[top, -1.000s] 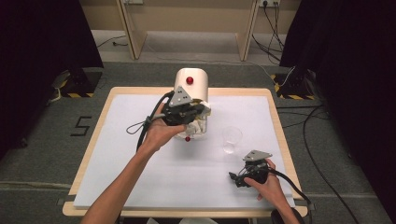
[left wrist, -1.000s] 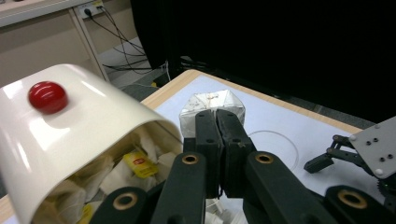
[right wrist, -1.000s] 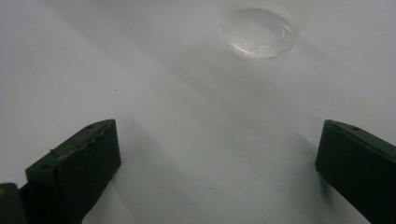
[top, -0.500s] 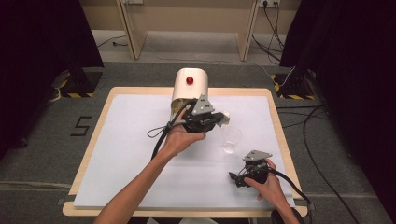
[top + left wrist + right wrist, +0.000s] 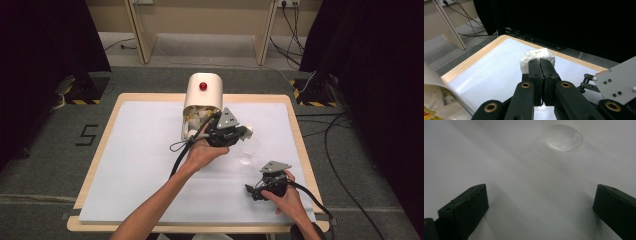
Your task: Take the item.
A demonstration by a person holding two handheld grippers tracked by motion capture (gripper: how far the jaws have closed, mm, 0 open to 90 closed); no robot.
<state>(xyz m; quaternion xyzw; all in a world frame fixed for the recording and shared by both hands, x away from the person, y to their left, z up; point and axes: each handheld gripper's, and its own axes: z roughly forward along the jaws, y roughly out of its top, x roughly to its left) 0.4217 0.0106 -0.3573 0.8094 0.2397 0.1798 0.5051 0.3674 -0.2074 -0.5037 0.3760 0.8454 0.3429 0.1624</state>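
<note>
Since a second ago, the left gripper [image 5: 243, 132] has swung away from the mouth of the cream dispenser [image 5: 201, 103] toward the clear glass [image 5: 248, 150], and now hangs just above it. Its jaws are clamped on a small white packet [image 5: 537, 58], held clear of the table [image 5: 130, 150]. Near the front right corner, the right gripper [image 5: 251, 191] rests with jaws spread wide, holding nothing.

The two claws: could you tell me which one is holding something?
The left claw: its jaws are shut on a white packet, while the right claw stands open, holding nothing, above the table.
</note>
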